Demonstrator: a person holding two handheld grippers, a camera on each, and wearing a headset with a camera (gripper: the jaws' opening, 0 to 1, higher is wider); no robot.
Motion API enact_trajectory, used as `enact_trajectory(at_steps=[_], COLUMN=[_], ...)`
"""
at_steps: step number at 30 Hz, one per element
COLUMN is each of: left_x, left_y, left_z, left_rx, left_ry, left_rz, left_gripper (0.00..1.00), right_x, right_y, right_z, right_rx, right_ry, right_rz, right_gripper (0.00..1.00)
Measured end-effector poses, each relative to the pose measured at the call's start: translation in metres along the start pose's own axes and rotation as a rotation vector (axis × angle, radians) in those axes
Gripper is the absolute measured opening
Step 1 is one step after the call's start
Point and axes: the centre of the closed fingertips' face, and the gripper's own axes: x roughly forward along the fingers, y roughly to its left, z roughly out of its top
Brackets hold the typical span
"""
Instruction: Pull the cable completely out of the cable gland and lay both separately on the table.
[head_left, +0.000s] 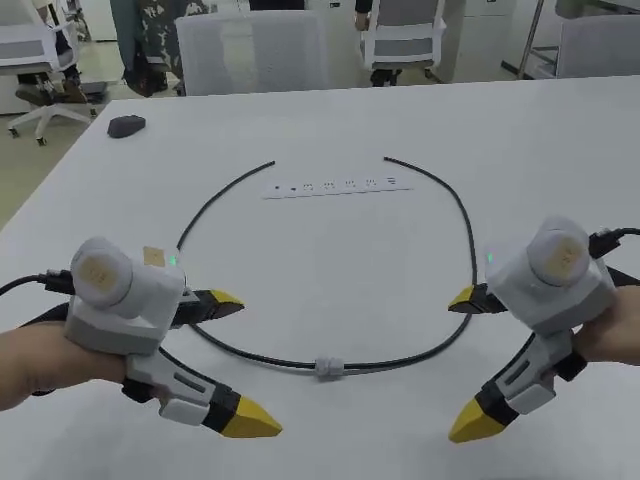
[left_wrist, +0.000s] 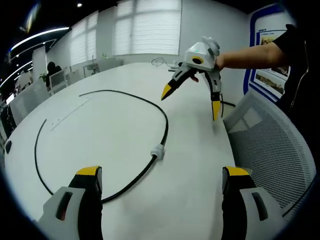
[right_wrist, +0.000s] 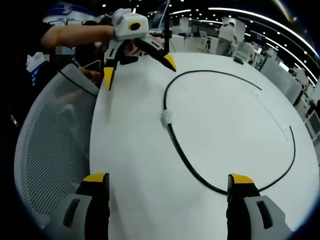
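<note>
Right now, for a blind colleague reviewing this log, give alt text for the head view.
A thin black cable loops across the white table, threaded through a white cable gland, between the open yellow-tipped left gripper and right gripper.

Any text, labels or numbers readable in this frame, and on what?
None can be read.
Socket strip: small marks, too small to read.
Blue-framed wall poster: lines of print, blurred.

White table (head_left: 340, 270): cable (head_left: 375, 366), gland (head_left: 329, 367), power strip (head_left: 335, 186)
</note>
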Motion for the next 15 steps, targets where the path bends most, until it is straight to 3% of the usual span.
enact_trajectory(at_steps=[3,6,12,15], left_x=[0.001,0.000,0.004,0.006], left_y=[-0.002,-0.001,-0.003,-0.005], left_z=[-0.001,0.002,-0.010,-0.011], left_rx=[-0.009,-0.046,-0.062,-0.073], left_ry=[-0.010,-0.054,-0.038,-0.050], left_rz=[-0.002,0.007,0.008,-0.007], left_gripper=[0.99,0.99,0.99,0.99], right_x=[0.003,0.007,0.024,0.035], right_y=[0.002,0.003,0.004,0.007], right_z=[0.004,0.009,0.018,0.019], right_rx=[0.004,0.009,-0.004,-0.005], right_ry=[-0.012,-0.022,-0.060,-0.058], right_rz=[0.012,0.017,0.020,0.032], right_gripper=[0.99,0.99,0.94,0.85])
